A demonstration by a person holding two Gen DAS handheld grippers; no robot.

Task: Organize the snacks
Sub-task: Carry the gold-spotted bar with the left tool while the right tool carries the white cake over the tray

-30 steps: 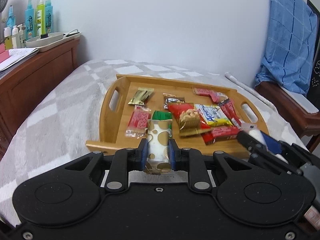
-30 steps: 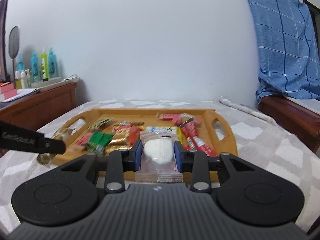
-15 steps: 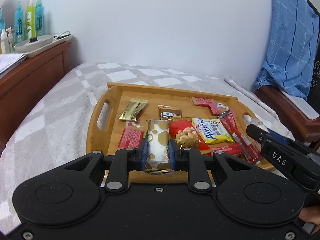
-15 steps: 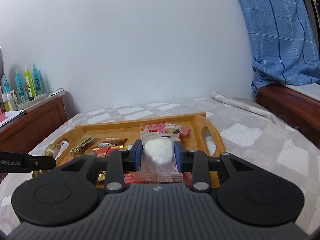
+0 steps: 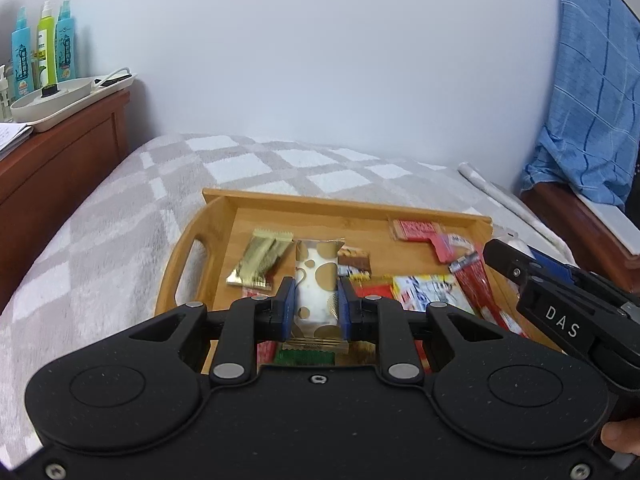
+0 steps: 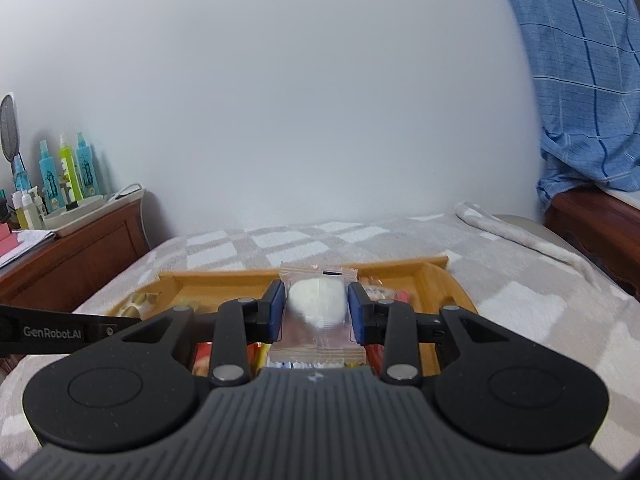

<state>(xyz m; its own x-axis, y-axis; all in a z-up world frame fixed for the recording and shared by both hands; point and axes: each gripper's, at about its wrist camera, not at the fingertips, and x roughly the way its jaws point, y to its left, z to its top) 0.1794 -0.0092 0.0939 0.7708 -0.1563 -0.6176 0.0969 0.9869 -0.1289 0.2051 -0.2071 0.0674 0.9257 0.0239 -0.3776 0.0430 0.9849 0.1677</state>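
Observation:
My left gripper (image 5: 317, 300) is shut on a white packet with gold dots (image 5: 318, 280) and holds it over the wooden tray (image 5: 188, 256). The tray holds several snacks: a gold wrapper (image 5: 260, 260), red packets (image 5: 416, 230), a yellow-and-red bag (image 5: 432, 292). My right gripper (image 6: 316, 308) is shut on a clear packet with a white round cake (image 6: 316, 306), held above the tray's (image 6: 440, 280) near side. The right gripper also shows at the right of the left wrist view (image 5: 560, 312).
The tray lies on a bed with a grey checked blanket (image 5: 100, 232). A wooden cabinet (image 5: 52, 160) with bottles (image 5: 44, 44) stands at the left. A chair with a blue cloth (image 5: 592, 100) stands at the right. A white wall lies behind.
Both grippers have moved forward over the tray with their packets still held. The tray now fills more of the left wrist view; the right wrist view has tilted upward.

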